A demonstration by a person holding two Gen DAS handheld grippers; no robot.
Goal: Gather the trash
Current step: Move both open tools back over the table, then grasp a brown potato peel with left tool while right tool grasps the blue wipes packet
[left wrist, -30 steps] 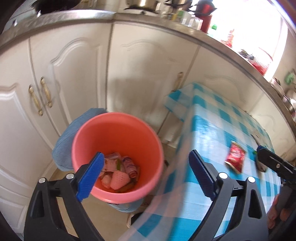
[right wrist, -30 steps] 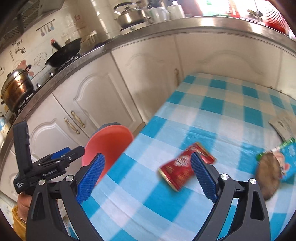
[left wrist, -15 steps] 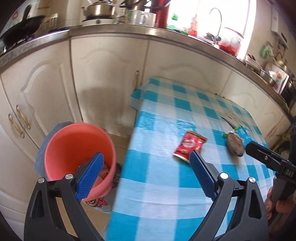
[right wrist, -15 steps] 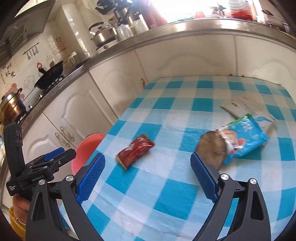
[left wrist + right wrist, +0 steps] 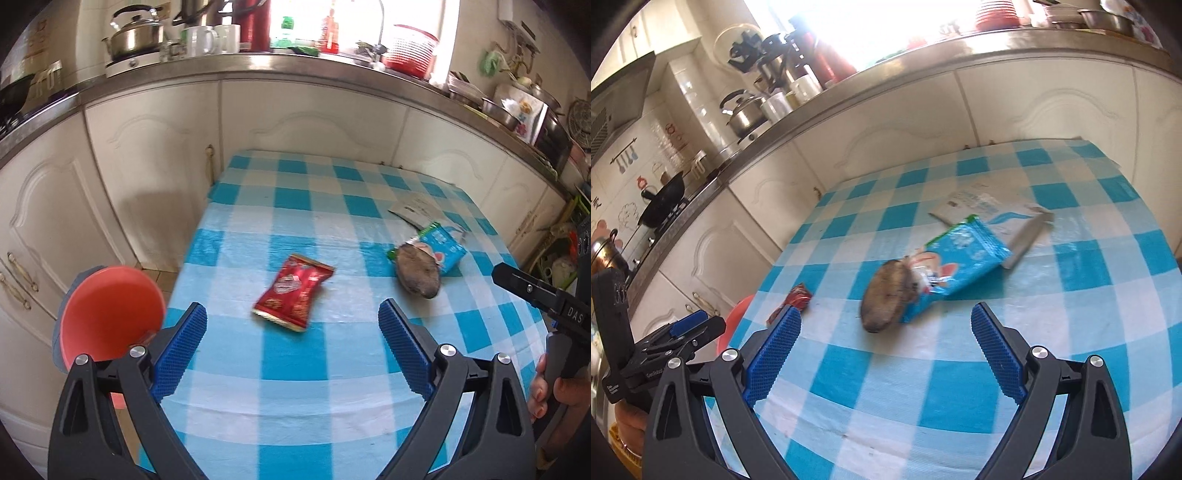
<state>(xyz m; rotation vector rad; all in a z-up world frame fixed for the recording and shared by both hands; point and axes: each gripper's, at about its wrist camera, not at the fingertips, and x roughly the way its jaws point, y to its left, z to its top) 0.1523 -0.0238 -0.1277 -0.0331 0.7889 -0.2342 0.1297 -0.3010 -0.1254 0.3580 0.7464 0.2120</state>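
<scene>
While both grippers' jaws gape empty, the red bucket (image 5: 110, 314) beside the table (image 5: 295, 369) hides its contents.

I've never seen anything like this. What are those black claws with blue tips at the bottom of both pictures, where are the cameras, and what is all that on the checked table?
There is no robot here: a person holds a two-finger gripper in each hand, and a wide-angle camera on each one looks forward along its fingers. One picture comes from the left gripper, the other from the right gripper. Both are open and hold nothing.

On the blue checked tablecloth lie pieces of trash: a red snack packet, a brown roundish scrap resting against a blue wrapper, and a pale flat packet behind them. Beside the table, lower down, stands a pink bin for the trash.
</scene>
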